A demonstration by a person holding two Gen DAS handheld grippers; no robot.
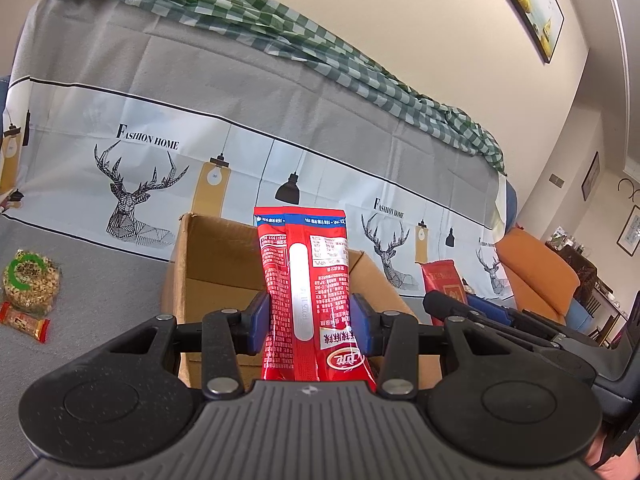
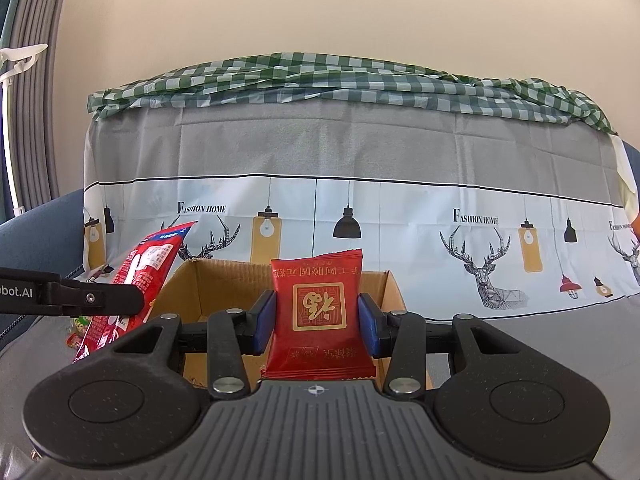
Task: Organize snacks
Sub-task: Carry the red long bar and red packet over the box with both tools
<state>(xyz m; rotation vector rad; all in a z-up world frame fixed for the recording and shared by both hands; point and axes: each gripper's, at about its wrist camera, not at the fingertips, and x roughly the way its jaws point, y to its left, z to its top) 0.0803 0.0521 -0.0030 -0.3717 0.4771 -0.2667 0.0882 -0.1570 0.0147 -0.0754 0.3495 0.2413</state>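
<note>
Looking along my left tongs, I lose the bottom end of the long red packet (image 1: 308, 292) behind the gripper body, and the floor of the cardboard box (image 1: 216, 256) is screened by that packet and the linkage, so I cannot tell what lies inside. From the right wrist the box (image 2: 224, 284) shows only its back wall and side flaps. The print on both wrappers is too small for me to read.

My left gripper (image 1: 310, 320) is closed down to the packet's width — both blue pads press its sides and hold it upright in front of the open box. My right gripper (image 2: 318, 318) is closed the same way on a square dark-red sachet (image 2: 318, 312) with a gold seal, also upright before the box; its lower edge is hidden by the gripper body.

In the left view, the sachet (image 1: 442, 276) and my right tongs appear just beside the box's right flap, partly cut off. On the grey cloth to the left lie a round bag of puffed grain (image 1: 32, 282) and a small orange-red bar (image 1: 25, 322), touching — well apart from the box. Behind stands the deer-print sofa cover (image 1: 240, 128).
</note>
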